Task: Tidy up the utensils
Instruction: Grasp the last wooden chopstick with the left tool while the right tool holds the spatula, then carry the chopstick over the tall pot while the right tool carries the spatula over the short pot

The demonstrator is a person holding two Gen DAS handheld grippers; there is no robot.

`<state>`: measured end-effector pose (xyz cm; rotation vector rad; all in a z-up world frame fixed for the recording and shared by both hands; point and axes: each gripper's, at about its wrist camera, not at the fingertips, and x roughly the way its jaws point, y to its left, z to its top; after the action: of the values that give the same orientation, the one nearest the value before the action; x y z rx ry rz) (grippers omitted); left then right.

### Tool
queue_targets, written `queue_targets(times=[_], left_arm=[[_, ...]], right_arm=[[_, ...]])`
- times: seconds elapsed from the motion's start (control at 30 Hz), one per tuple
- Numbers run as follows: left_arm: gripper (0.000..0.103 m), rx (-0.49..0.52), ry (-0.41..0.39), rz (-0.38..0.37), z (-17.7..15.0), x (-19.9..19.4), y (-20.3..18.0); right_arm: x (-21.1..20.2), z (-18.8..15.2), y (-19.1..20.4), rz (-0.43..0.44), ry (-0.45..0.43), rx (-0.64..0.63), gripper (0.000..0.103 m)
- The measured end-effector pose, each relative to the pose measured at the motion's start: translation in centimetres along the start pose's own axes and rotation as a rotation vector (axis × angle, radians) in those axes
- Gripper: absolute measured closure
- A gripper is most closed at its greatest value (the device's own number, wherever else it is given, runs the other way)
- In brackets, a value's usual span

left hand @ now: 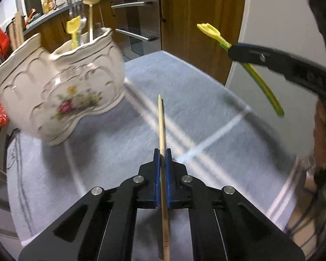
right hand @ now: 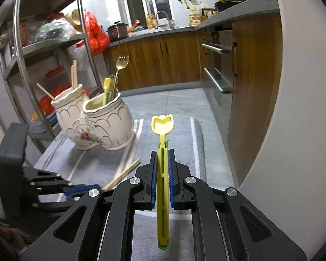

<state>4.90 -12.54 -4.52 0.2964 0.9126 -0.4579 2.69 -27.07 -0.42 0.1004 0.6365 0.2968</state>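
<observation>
Left gripper (left hand: 162,158): fingers clenched on a chopstick (left hand: 162,126). Stick runs straight along the finger line, tip pointing ahead and away from the camera, butt end trailing back under the gripper body. In the right wrist view two stick tips (right hand: 128,169) show ahead of the left fingers, so it may be a pair; cannot tell from the left view, which is blurred.

Right gripper (right hand: 162,158): fingers clamped on the yellow spoon (right hand: 163,150), handle along the finger line, bowl forward and up. Held clear of the desk (right hand: 184,143).

Key relation: the holder (left hand: 60,82) stands ahead and to the left of the left fingers, near but apart. The stick's long axis points past its right side, not at either mouth. Judgement: the left hand is nearer; the stick needs swinging left and tipping upright before it can drop in.

Holder is a twin ceramic pot with two compartments.
- Far-left compartment (right hand: 67,100): chopsticks, leaning.
- Right compartment (right hand: 102,106): gold fork (right hand: 122,63), a yellow spoon, other cutlery.

Judgement: stick belongs in the left compartment, spoon in the right.
</observation>
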Motion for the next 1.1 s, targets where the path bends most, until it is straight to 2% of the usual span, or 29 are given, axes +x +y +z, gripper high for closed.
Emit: queue_targets(times=[0.13,0.27,0.33,0.57,0.7,0.8,0.97,1.1], left_arm=[[0.099,0.026,0.025,-0.007,-2.1,-1.1,1.3],[0.097,-0.013,0.011,-0.025,-3.0,-1.8,1.8],[0.096,-0.036,0.006,-0.036,-3.1,-1.7,1.9],[0.098,-0.039,-0.028,-0.002,-2.7,-1.2,1.3],[0.098,-0.032,-0.064,-0.016,-3.2,-2.0,1.6],[0.098,-0.049,-0.131,-0.037,-3.6,-3.6,2.8],[0.098,-0.060,-0.311,-0.059,-4.7,-7.5,4.6],[0.098,-0.055,-0.463,-0.015,-5.2,-10.8,6.1]], right_arm=[[0.5,-0.1,0.9,0.007,0.012,-0.020,0.092],[0.9,-0.2,1.5,0.013,0.021,-0.033,0.092],[1.1,-0.3,1.8,0.014,0.027,-0.040,0.092],[1.2,-0.4,2.3,0.026,0.027,-0.056,0.092],[0.9,-0.4,2.6,0.045,0.007,-0.060,0.092],[0.5,-0.2,2.9,0.058,-0.023,-0.055,0.092],[-0.2,0.0,3.5,0.079,-0.081,-0.048,0.092],[-0.7,0.3,4.3,0.100,-0.137,-0.041,0.093]])
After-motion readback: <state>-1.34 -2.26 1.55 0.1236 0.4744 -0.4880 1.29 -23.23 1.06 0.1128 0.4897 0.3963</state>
